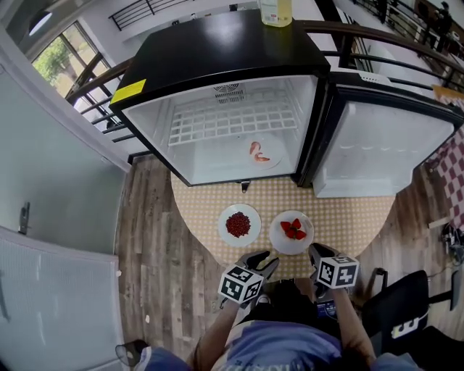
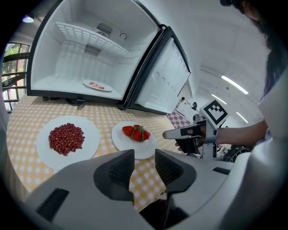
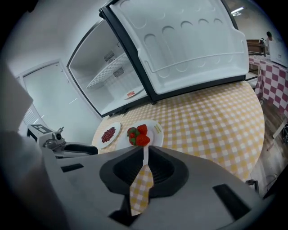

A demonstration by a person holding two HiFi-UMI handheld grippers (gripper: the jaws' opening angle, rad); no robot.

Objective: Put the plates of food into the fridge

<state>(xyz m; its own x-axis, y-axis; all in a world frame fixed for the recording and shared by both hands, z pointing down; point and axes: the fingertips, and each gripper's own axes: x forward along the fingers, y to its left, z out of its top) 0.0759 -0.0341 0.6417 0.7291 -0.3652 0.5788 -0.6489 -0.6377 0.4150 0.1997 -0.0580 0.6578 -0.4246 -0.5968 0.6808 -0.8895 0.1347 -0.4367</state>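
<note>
Looking down at an open fridge [image 1: 217, 51] on the desk [image 1: 348, 217], door [image 1: 377, 145] swung wide to the right. One plate [image 1: 270, 164] sits inside on the fridge floor, right of centre, with pink food [image 1: 258, 152] on it (too small to name), below the bare wire shelf [image 1: 232, 119].

Two more plates wait out on the desk in front of the fridge, side by side and apart. The left plate [image 1: 225, 214] carries a mound of small dark-red bits [image 1: 238, 224]. The right plate [image 1: 290, 246] holds strawberries [image 1: 293, 229].

The left gripper [image 2: 144, 159] hovers near the person, short of both plates, jaws apart with only checked cloth showing between them. It holds nothing.

The right gripper [image 3: 145, 155] has its jaws brought together, tips meeting, nothing clamped. It points at the strawberry plate and sits just beside its near rim. I cannot tell whether it touches.

Up top, a bottle [image 1: 275, 11] stands on the fridge roof.
</note>
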